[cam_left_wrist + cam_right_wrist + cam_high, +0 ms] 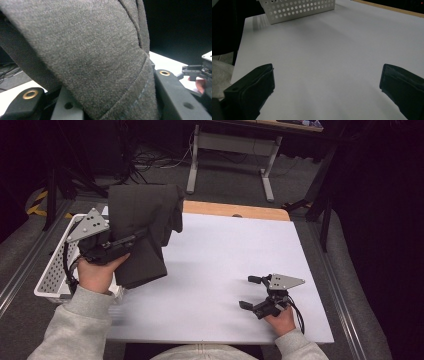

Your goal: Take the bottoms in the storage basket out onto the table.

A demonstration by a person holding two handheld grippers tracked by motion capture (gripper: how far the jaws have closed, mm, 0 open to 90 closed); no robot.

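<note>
Left gripper clenched on dark grey garment, upper left, above white basket; right gripper spread wide, lower right.

Dark grey cloth hides the left gripper's jaw tips and part of the white basket. Basket top cut off in the right gripper view.

- No text, label, brand, number or sign can be read in any of the three views.
</note>
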